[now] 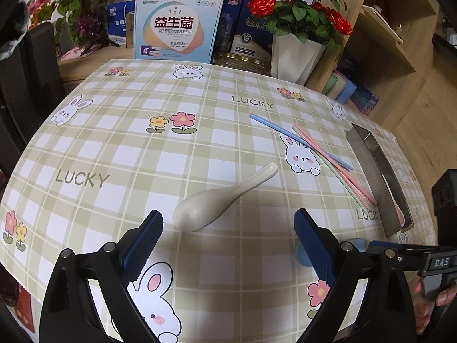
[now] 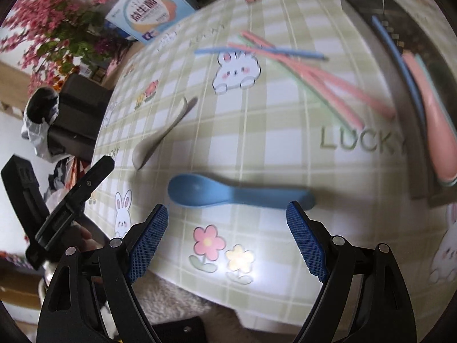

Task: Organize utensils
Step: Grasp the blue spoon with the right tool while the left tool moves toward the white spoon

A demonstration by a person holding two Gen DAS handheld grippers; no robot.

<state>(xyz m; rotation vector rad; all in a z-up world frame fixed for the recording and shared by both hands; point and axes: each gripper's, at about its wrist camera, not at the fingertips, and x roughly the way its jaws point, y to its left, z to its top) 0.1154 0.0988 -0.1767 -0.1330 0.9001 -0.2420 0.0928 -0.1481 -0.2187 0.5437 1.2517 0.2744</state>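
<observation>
- Right gripper (image 2: 227, 224), jaws wide, nothing held: the blue plastic spoon (image 2: 237, 193) lies just ahead, long axis crosswise between both pads.
- Left gripper (image 1: 228, 237), also wide and empty, faces the cream ceramic spoon (image 1: 220, 200).

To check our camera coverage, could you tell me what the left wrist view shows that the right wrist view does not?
Only the left wrist view shows the red roses in a white vase and the wooden shelf.

Only the right wrist view shows the whole blue spoon lying before the open right gripper, and the blue chopstick and pink spoon inside the metal tray.

Both show the cream spoon, the loose chopsticks and the checked tablecloth.
</observation>
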